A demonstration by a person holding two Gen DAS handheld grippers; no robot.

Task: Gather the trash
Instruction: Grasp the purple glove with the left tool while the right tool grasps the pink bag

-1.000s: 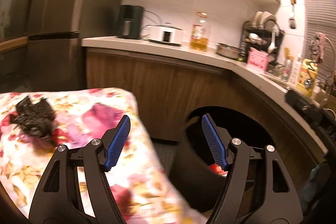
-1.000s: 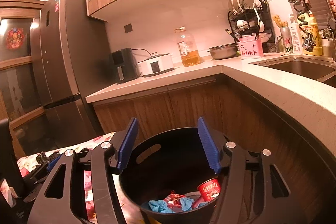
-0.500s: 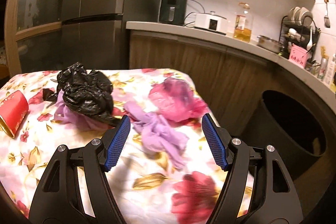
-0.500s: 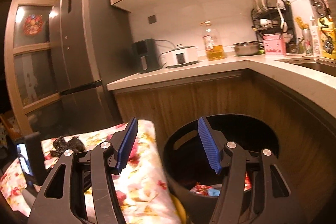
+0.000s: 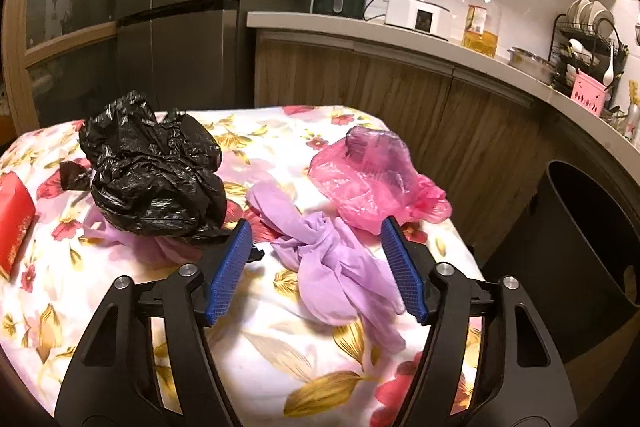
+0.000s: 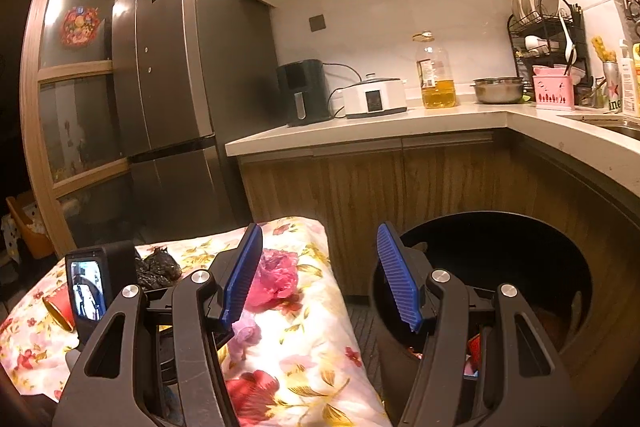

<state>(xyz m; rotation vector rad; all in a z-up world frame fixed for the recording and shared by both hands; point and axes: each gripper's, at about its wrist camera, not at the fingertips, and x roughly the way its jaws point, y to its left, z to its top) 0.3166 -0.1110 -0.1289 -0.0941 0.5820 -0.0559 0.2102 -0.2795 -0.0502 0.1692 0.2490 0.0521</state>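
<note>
- Left gripper (image 5: pixel 316 259): held low over the flowered tablecloth (image 5: pixel 256 343), tilted downward. Its jaws are closing but the blue pads are apart and press on nothing.
- Purple gloves (image 5: pixel 332 263): a crumpled, knotted bundle lying on the cloth, directly between the left gripper's pads as seen along its fingers. No contact with either pad is visible.
- Pink plastic bag (image 5: pixel 368 183): lies on the cloth just beyond the gloves, towards the table's far right corner, touching their upper edge.
- Black plastic bag (image 5: pixel 152 171): a crumpled mass on the cloth to the left of the gloves, resting over another piece of purple material.
- Red paper cup (image 5: pixel 14 219): lies on its side at the left edge of the cloth, well apart from the bags.
- Black trash bin (image 6: pixel 500 267): stands on the floor just beside the table's right end, against the wooden cabinets. Some red and blue scraps show low inside it.
- Right gripper (image 6: pixel 320 275): held above the gap between table and bin, roughly level. Its jaws are spread, with nothing between them.
</note>
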